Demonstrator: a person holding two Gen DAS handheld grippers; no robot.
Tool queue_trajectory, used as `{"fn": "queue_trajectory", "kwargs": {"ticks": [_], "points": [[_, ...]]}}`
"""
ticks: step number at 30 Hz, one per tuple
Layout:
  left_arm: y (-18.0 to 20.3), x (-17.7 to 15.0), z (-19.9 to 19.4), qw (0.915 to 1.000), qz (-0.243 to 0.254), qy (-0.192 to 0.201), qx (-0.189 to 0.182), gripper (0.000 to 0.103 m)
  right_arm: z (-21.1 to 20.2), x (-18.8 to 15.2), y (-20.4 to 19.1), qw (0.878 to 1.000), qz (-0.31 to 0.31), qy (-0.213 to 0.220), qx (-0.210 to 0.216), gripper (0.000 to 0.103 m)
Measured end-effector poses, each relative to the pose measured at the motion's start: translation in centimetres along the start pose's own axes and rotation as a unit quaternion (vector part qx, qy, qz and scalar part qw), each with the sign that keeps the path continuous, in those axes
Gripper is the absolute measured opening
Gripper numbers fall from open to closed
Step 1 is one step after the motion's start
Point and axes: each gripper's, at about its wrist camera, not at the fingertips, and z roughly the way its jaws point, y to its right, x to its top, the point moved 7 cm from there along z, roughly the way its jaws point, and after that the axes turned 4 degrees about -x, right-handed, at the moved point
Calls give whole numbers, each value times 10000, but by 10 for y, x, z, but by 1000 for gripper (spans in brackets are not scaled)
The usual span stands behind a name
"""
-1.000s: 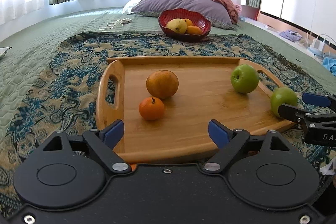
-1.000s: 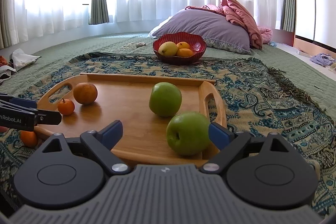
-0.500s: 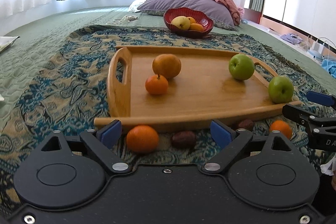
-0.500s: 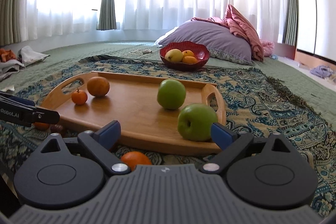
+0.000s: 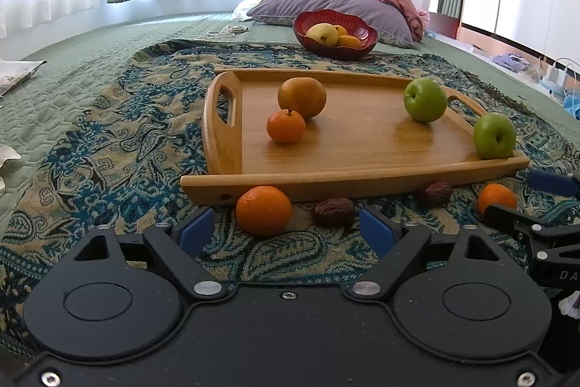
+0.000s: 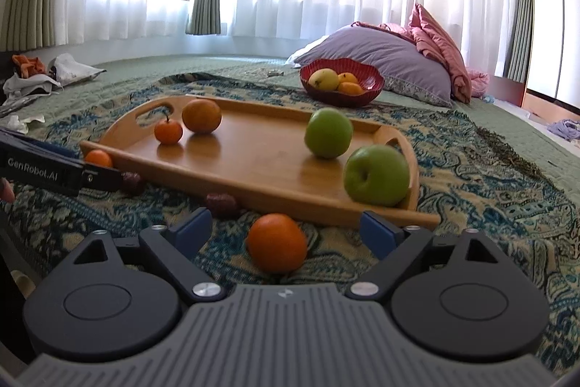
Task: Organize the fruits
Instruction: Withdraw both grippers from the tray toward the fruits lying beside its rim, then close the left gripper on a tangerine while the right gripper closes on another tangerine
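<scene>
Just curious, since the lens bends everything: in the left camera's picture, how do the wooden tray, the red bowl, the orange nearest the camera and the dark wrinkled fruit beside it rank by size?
1. Wooden tray
2. Red bowl, though distance shrinks it
3. Nearest orange
4. Dark wrinkled fruit

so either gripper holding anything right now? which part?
Nothing held. The left gripper and right gripper are both open, each with a loose orange on the cloth between its fingers, untouched.
</scene>
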Motion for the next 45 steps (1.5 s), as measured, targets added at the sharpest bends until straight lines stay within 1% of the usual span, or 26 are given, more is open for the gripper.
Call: {"fn": "queue_trajectory", "kwargs": {"ticks": [2, 4, 8, 11, 13, 15, 20, 23, 25, 28, 30, 32, 35, 38, 40, 45], "points": [[-2, -1, 1, 10000, -31, 5, 5, 79, 1, -4, -1, 9999, 37, -94, 38, 85], [-3, -1, 1, 10000, -31, -2, 27, 72, 3, -7, -2, 9998, 82, -176, 76, 83], [-5, -2, 2, 10000, -31, -20, 43, 67, 3, -10, -3, 9997, 124, -208, 98, 80], [-8, -2, 3, 9999, -73, -35, 102, 62, 4, -11, -4, 9996, 153, -221, 120, 78], [-12, -3, 6, 9998, -126, -78, 147, 55, 5, -11, -6, 9995, 172, -215, 128, 77], [-14, -4, 8, 9996, -174, -111, 176, 51, 5, -11, -7, 9995, 195, -204, 142, 76], [-16, -4, 10, 9996, -201, -104, 175, 50, 5, -10, -8, 9995, 239, -176, 146, 68], [-16, -3, 12, 9996, -210, -111, 165, 47, 7, -10, -7, 9994, 252, -188, 145, 64], [-17, -2, 13, 9995, -224, -118, 164, 46, 7, -10, -7, 9993, 282, -202, 150, 59], [-18, -1, 16, 9995, -220, -120, 173, 44, 8, -11, -6, 9991, 338, -209, 144, 56], [-20, 2, 21, 9995, -215, -156, 193, 41, 9, -11, -5, 9990, 361, -211, 130, 54], [-21, 3, 23, 9994, -223, -171, 178, 40, 10, -11, -4, 9990, 361, -223, 100, 49], [-22, 3, 25, 9993, -273, -208, 135, 40, 12, -11, -1, 9988, 412, -255, 80, 46], [-21, 3, 24, 9996, -156, -212, 135, 38, 13, -12, 0, 9985, 459, -289, 82, 46], [-20, 3, 24, 9996, -92, -234, 104, 33, 13, -12, 0, 9985, 455, -288, 78, 46], [-17, 8, 24, 9992, -15, -389, 86, 33, 15, -11, 0, 9985, 455, -307, 56, 42]]}}
